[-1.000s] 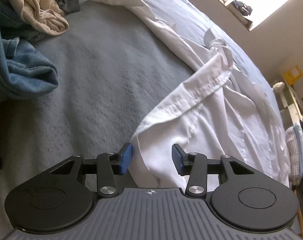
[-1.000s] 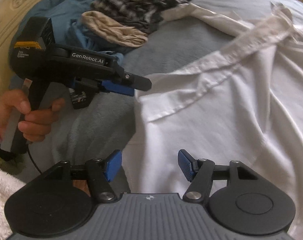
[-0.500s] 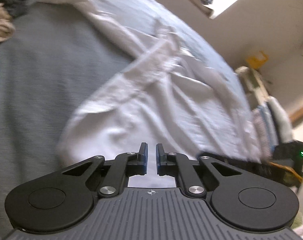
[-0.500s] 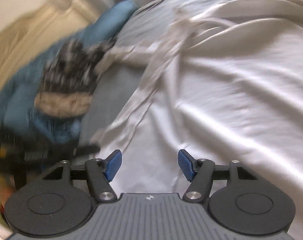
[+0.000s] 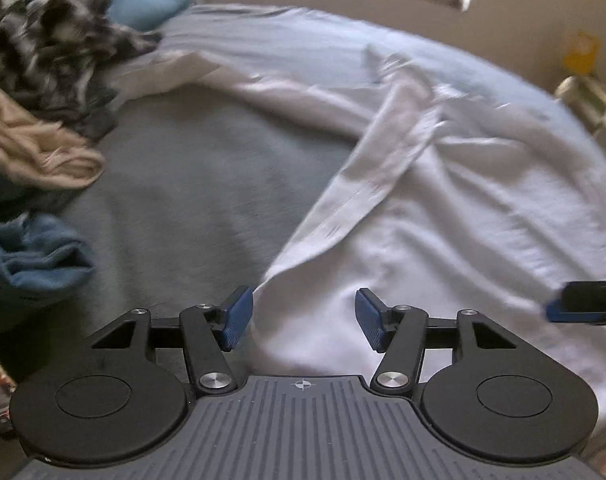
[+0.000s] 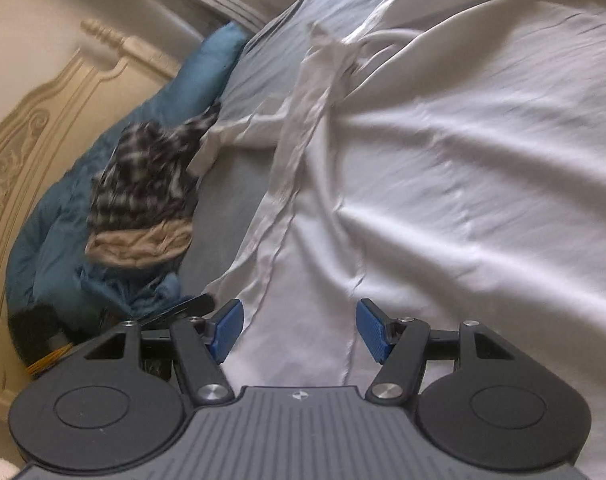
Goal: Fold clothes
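Cloth fills most of what we see: a white shirt (image 5: pixel 443 216) lies spread over the bed (image 5: pixel 207 200), its grey cover bare toward the side where the other clothes are piled. Our left tongs (image 5: pixel 303 318) stand wide apart with nothing between the blue pads (image 5: pixel 236 318), and the near corner of the shirt lies just beyond and below them; we cannot tell whether a pad touches the fabric. Our right tongs (image 6: pixel 299 330) are equally wide and empty, hovering over the shirt's near hem beside its long folded placket (image 6: pixel 299 152). In the left wrist view the tip of the right tongs shows at the right border, above the shirt. Along the headboard (image 6: pixel 35 128) side of the bed sits a heap of clothes: a black-and-white checked garment (image 5: pixel 51 44), a beige garment (image 5: pixel 35 148) just below it, and blue fabric (image 5: pixel 31 256) nearer to us. A blue pillow (image 5: pixel 151 0) lies behind the checked garment. Both views are somewhat blurred.
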### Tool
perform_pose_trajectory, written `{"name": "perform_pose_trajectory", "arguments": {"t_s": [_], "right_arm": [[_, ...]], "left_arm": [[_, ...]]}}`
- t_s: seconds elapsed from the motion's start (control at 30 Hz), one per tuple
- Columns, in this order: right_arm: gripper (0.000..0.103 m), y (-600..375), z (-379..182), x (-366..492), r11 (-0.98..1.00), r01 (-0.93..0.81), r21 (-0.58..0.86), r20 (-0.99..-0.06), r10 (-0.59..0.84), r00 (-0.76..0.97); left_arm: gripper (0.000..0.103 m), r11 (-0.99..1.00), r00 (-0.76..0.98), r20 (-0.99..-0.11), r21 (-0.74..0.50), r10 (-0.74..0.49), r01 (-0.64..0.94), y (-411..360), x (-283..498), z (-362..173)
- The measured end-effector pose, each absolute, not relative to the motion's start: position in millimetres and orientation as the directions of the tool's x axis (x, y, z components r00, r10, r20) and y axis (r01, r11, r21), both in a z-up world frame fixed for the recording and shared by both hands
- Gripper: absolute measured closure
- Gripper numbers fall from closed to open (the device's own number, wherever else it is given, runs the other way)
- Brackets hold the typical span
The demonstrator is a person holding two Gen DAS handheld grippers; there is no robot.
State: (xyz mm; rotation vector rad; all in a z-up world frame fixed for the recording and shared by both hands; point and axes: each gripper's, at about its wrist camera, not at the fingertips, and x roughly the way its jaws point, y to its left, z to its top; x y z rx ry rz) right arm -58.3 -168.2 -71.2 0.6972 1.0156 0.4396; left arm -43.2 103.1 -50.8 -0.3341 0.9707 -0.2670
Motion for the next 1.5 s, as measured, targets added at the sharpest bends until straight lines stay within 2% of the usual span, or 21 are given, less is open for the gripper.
{"name": "perform_pose_trajectory", "arguments": {"t_s": [0.03, 0.1, 0.2, 0.27, 0.4, 0.47, 0.57, 0.63, 0.7, 0.73, 0.9, 0.97, 1.07, 1.13, 1.23, 1.4, 1.5], "right_arm": [[0.038, -167, -71, -59, 0.705, -0.021, 0.709, -0.617, 0.635, 0.464], [0.038, -167, -72, -60, 0.703, -0.019, 0.710, -0.620, 0.638, 0.456], [0.038, -171, -73, -61, 0.700, 0.002, 0.715, -0.621, 0.634, 0.461], [0.038, -175, -74, -60, 0.687, 0.017, 0.726, -0.614, 0.637, 0.466], [0.038, -181, -78, -59, 0.637, 0.052, 0.769, -0.582, 0.663, 0.472], [0.038, -182, -79, -58, 0.626, 0.063, 0.777, -0.576, 0.667, 0.473], [0.038, -184, -81, -57, 0.611, 0.077, 0.788, -0.568, 0.672, 0.475], [0.038, -183, -82, -56, 0.605, 0.079, 0.792, -0.565, 0.677, 0.472], [0.037, -179, -83, -51, 0.603, 0.072, 0.794, -0.563, 0.686, 0.461], [0.037, -175, -83, -45, 0.601, 0.063, 0.797, -0.561, 0.697, 0.447], [0.037, -141, -81, -11, 0.576, -0.009, 0.818, -0.532, 0.762, 0.369], [0.037, -127, -83, -2, 0.542, -0.003, 0.840, -0.509, 0.792, 0.337], [0.037, -112, -89, 4, 0.498, 0.024, 0.867, -0.481, 0.823, 0.301], [0.037, -109, -92, 2, 0.486, 0.041, 0.873, -0.475, 0.829, 0.294], [0.037, -111, -98, -3, 0.476, 0.072, 0.877, -0.475, 0.831, 0.291], [0.037, -115, -103, -7, 0.455, 0.105, 0.884, -0.465, 0.836, 0.291], [0.037, -118, -99, -6, 0.435, 0.094, 0.895, -0.442, 0.842, 0.308]], "left_arm": [[0.055, 0.923, 0.541, -0.764, -0.379, -0.351, 0.064, 104, -43, -52], [0.096, 0.935, 0.543, -0.776, -0.353, -0.320, 0.046, 107, -43, -55], [0.102, 0.950, 0.547, -0.792, -0.311, -0.271, 0.020, 111, -42, -59], [0.103, 0.957, 0.549, -0.799, -0.289, -0.245, 0.008, 113, -42, -60], [0.103, 0.917, 0.575, -0.720, -0.367, -0.387, 0.157, 91, -51, -39], [0.103, 0.925, 0.594, -0.711, -0.317, -0.377, 0.208, 78, -55, -30], [0.102, 0.962, 0.631, -0.729, -0.162, -0.267, 0.220, 66, -58, -27], [0.095, 0.979, 0.651, -0.737, -0.072, -0.180, 0.189, 67, -59, -32], [0.074, 0.989, 0.647, -0.755, -0.011, -0.107, 0.150, 72, -58, -40], [0.069, 0.992, 0.642, -0.763, 0.004, -0.077, 0.124, 76, -58, -44], [0.063, 0.998, 0.623, -0.782, 0.036, -0.002, 0.048, 94, -56, -57], [0.064, 1.000, 0.595, -0.803, -0.004, -0.016, 0.021, 103, -53, -65], [0.097, 0.995, 0.562, -0.824, -0.098, -0.072, -0.016, 117, -48, -75], [0.102, 0.990, 0.567, -0.818, -0.139, -0.100, -0.025, 123, -47, -75], [0.103, 0.979, 0.601, -0.783, -0.205, -0.161, -0.004, 126, -52, -66], [0.103, 0.920, 0.598, -0.717, -0.382, -0.358, 0.093, 116, -54, -52], [0.103, 0.888, 0.572, -0.693, -0.433, -0.439, 0.157, 103, -53, -51]]}}
